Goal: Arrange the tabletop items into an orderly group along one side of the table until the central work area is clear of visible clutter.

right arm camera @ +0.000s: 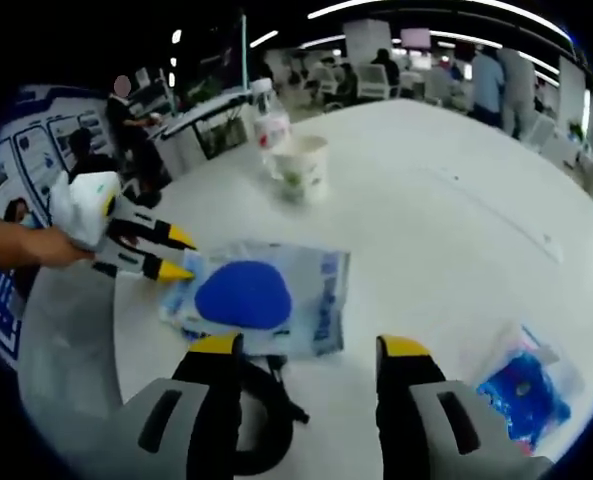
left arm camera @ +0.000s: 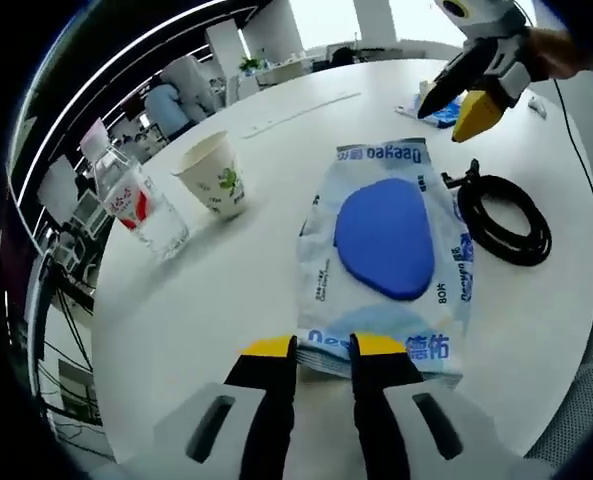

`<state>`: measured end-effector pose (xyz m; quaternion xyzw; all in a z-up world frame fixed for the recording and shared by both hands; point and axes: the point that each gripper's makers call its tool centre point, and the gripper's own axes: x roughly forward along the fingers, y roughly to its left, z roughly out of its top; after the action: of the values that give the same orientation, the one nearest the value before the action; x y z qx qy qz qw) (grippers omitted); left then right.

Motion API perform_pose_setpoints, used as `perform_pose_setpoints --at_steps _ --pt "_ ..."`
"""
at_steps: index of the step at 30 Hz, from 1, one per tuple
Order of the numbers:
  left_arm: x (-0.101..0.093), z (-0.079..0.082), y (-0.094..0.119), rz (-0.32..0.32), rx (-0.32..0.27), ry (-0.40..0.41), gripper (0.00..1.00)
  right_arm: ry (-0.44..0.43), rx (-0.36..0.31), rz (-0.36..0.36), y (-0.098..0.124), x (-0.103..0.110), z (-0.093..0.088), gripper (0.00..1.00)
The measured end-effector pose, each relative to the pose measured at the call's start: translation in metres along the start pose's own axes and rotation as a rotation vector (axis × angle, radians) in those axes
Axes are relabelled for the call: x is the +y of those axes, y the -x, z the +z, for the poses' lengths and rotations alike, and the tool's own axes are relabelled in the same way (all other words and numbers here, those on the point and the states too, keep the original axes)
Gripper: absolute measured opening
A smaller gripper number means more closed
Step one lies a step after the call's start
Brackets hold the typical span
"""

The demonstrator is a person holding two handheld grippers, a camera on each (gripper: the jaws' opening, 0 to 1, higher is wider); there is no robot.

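Pinching wipes pack (left arm camera: 387, 262) edge: left hand-held gripper (left arm camera: 323, 352); right hand-held gripper (right arm camera: 310, 348) jaws apart, above cable (right arm camera: 263, 410).

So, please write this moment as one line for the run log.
left hand-held gripper: at near edge of white-and-blue plastic wipes pack | right hand-held gripper: open, above coiled black cable | white paper cup: upright

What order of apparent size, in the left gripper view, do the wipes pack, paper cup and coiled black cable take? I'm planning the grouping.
Largest to smallest:
1. wipes pack, though it lies nearest the camera
2. coiled black cable
3. paper cup, close to the cable, so that order is unsure
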<state>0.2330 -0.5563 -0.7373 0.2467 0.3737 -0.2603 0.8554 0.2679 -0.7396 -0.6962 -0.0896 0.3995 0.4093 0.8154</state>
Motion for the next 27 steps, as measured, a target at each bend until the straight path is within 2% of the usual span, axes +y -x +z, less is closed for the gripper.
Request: perform_pose_setpoints --at_steps 7,18,20,24,27 --pt "0.001 0.004 -0.002 -0.011 -0.001 -0.029 0.19 0.001 0.011 -0.010 -0.003 -0.004 -0.002 0.43" --pt "0.003 0.003 -0.003 -0.016 -0.001 -0.014 0.19 0.038 0.057 -0.048 -0.015 -0.012 -0.009 0.23" --pt "0.003 0.003 -0.002 -0.014 0.006 0.007 0.20 0.065 0.083 -0.066 -0.018 -0.015 -0.012 0.17" --pt "0.005 0.002 -0.001 -0.008 0.019 0.067 0.21 0.069 0.086 -0.068 -0.023 -0.015 -0.010 0.14" --pt "0.007 0.003 0.002 -0.005 0.005 0.106 0.21 0.086 0.101 -0.092 -0.025 -0.018 -0.011 0.08"
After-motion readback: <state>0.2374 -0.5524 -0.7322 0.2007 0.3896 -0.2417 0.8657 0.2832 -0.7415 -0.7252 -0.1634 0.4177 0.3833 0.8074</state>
